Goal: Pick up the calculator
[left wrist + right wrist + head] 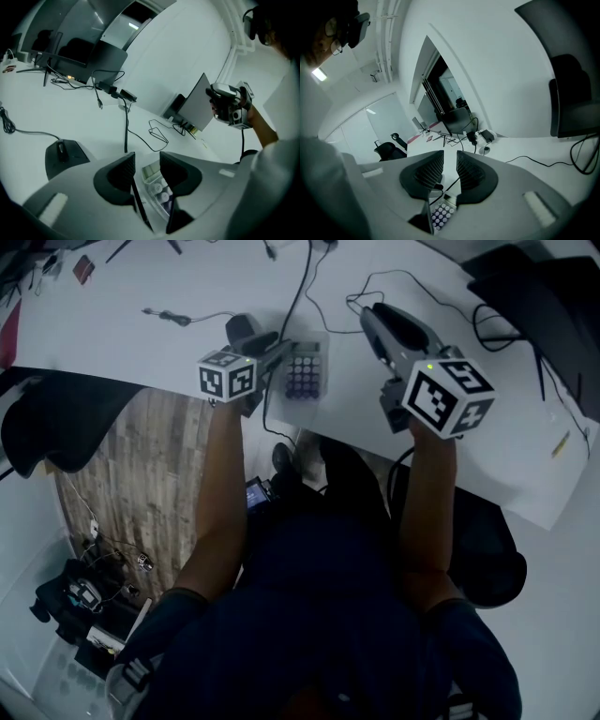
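While the calculator (306, 372) lies flat, keys up, on the white table (187, 287) close to its near edge, the left gripper (279, 352) sits just to the calculator's left, with its tips beside the upper left corner. In the left gripper view its jaws stand apart and the calculator (156, 183) shows in the gap below them, with neither pad pressing on it. To the calculator's right and clear of it is the right gripper (370, 317). Its jaws are parted by a narrow slit with nothing between them, and the calculator's keys show beneath. A dark mouse (61, 151) rests farther left of the calculator.
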